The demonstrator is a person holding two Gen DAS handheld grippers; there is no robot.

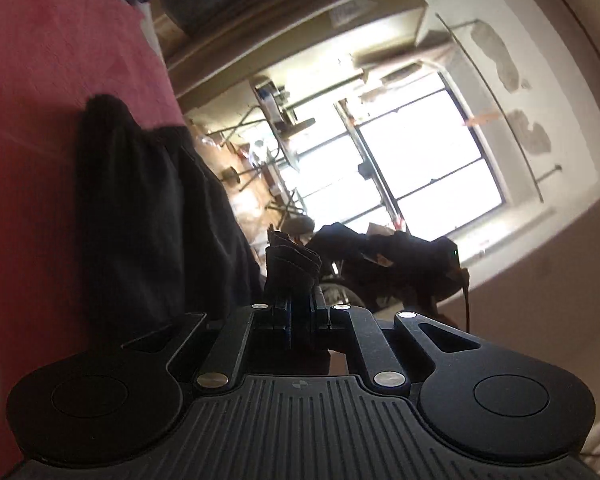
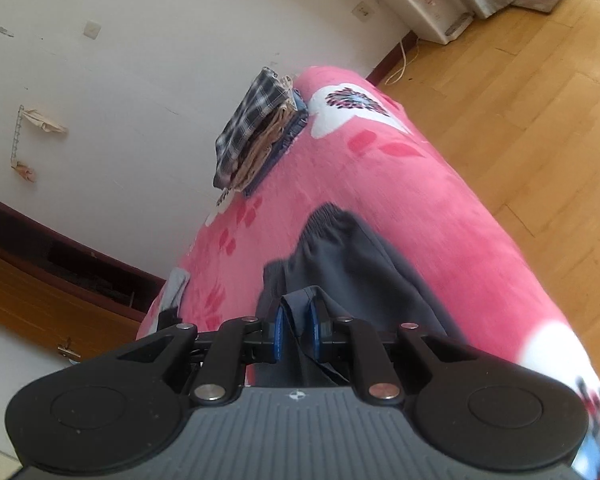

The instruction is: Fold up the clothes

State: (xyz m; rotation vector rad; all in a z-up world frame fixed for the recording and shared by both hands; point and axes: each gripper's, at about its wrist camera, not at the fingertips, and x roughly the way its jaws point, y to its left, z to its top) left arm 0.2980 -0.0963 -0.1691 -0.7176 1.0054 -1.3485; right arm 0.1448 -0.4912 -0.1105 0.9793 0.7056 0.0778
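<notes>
Your left gripper (image 1: 296,280) has its fingers clamped on a bunched edge of the dark trousers (image 1: 148,216), and your right gripper (image 2: 298,320) pinches a fold of the same garment between its blue pads. The trousers lie on the pink bed cover (image 2: 400,200), near its floor-side edge. Only the right wrist view shows the folded stack (image 2: 256,128) beyond the trousers at the wall-side edge; only the left wrist view shows the window (image 1: 412,152).
</notes>
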